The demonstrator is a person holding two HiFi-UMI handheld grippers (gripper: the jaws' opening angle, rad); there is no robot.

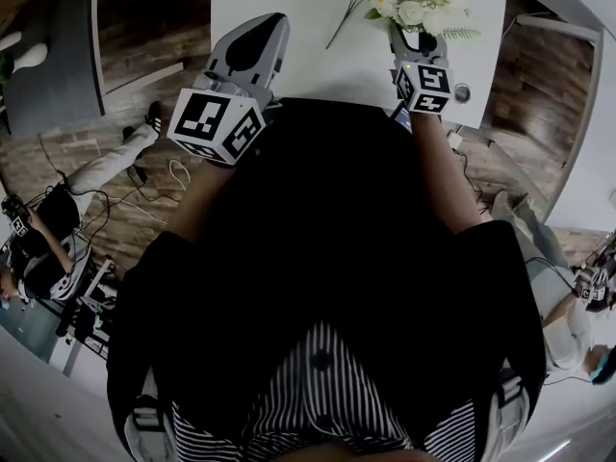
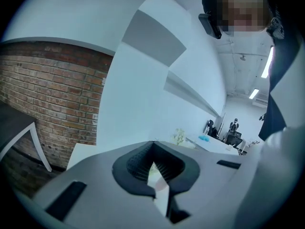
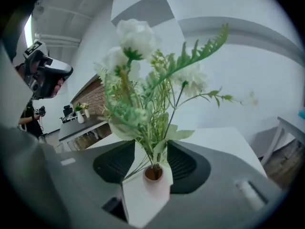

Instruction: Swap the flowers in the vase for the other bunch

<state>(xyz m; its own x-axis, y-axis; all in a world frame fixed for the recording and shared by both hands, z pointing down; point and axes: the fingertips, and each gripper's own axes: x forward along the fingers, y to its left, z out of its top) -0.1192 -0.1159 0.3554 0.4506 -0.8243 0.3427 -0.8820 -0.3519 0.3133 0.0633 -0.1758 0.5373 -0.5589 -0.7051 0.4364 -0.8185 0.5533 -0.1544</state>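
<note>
Right gripper (image 3: 153,155): jaws apart, vase (image 3: 157,182) between them, pads clear of it.
Vase: upright on table (image 3: 224,142), white flowers (image 3: 143,66) in it.
Loose stem (image 1: 343,19): flat on table, left of vase.
Left gripper (image 2: 153,165): jaws closed to a slit, empty.

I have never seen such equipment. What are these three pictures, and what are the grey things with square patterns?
They are tools: a person carries a hand-held gripper in each hand. One picture looks down from a camera on the person's head; the other two come from cameras on the hand-held grippers. On the white table stands a small vase of white flowers. The right hand-held gripper has its jaws apart around the vase, not pressing it. The left hand-held gripper is shut and empty.
</note>
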